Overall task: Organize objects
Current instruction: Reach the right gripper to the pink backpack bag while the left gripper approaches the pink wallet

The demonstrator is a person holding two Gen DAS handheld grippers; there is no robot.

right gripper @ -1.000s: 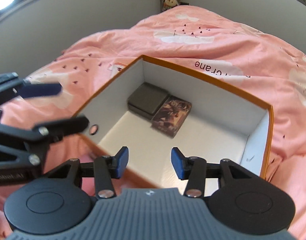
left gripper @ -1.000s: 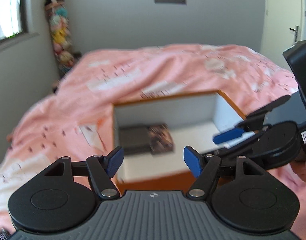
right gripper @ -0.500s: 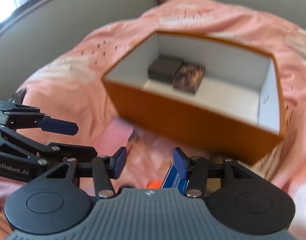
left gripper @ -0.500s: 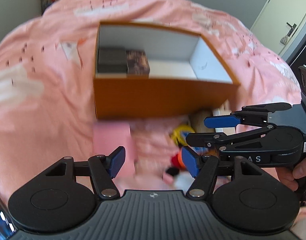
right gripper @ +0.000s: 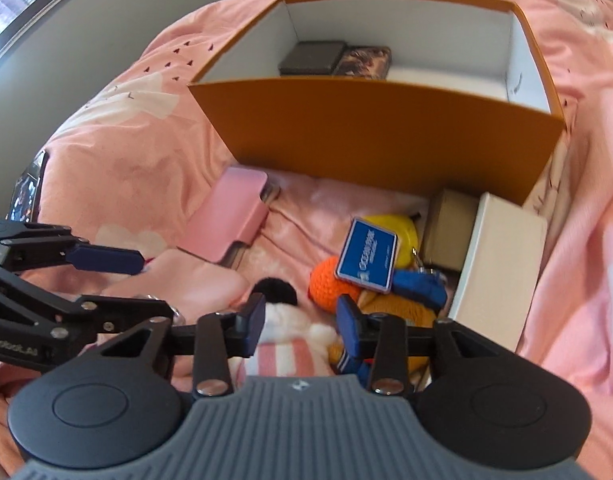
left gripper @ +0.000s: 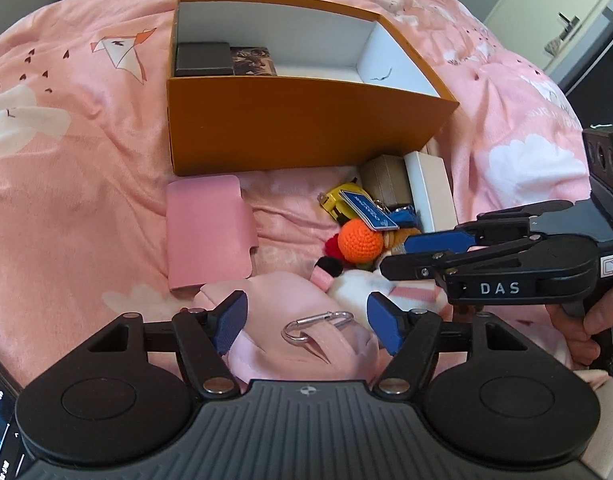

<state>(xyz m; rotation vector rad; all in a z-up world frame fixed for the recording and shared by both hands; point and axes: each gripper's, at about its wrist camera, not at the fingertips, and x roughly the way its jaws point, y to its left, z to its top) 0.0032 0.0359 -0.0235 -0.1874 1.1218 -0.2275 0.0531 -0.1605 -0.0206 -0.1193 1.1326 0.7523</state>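
**Both grippers spread, hovering over clutter pile in front of orange box**

Left to right, on the pink duvet [left gripper: 66,184]:

- Left gripper [left gripper: 305,322]: jaws wide apart, nothing between them. Sits low over a pink plush [left gripper: 290,300] with a silver carabiner [left gripper: 318,326] lying on it.
- Pink case [left gripper: 208,232]: flat on the duvet, just beside the near left corner of the orange box [left gripper: 298,132].
- Orange box: open top, white inside. Two items in its back left corner, side by side and touching: a dark box [left gripper: 202,58] and a patterned box [left gripper: 252,62]. Rest of the floor is bare white.
- Clutter pile, right of the pink case, in front of the orange box: orange crochet ball [left gripper: 360,240], black pompom [right gripper: 276,292], yellow item [right gripper: 402,232] with a blue tag [right gripper: 368,256] lying over it, blue strap [right gripper: 418,284], striped pink-white plush [right gripper: 284,354]. All touching or overlapping.
- Tan box [right gripper: 446,228] and white box [right gripper: 502,264]: side by side, touching, near the right end of the orange box's front wall.
- Right gripper [right gripper: 301,322]: jaws apart, narrower gap than left, empty. Sits just above the striped plush and the orange ball; can't tell if it touches them.
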